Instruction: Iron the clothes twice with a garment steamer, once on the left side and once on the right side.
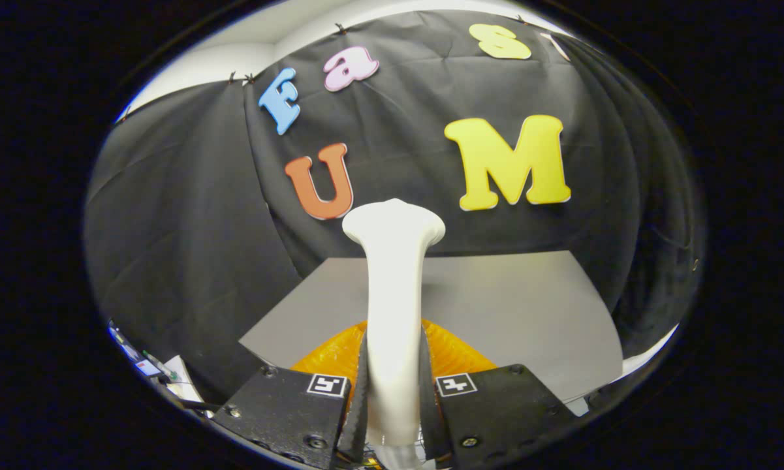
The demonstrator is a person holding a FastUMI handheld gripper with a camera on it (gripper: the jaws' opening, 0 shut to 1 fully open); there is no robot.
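The garment steamer [393, 287] is plain cream-white. The claw [393, 398] is matte black, each finger carrying a small black-and-white square marker. Beneath them lies an orange cloth [457, 352] with a fine ribbed texture, on a flat grey desk [529, 307].

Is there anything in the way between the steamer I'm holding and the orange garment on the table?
Nothing visible. The gripper is shut on the white garment steamer, and the orange garment lies on the grey table just beyond the fingers, with no object between.
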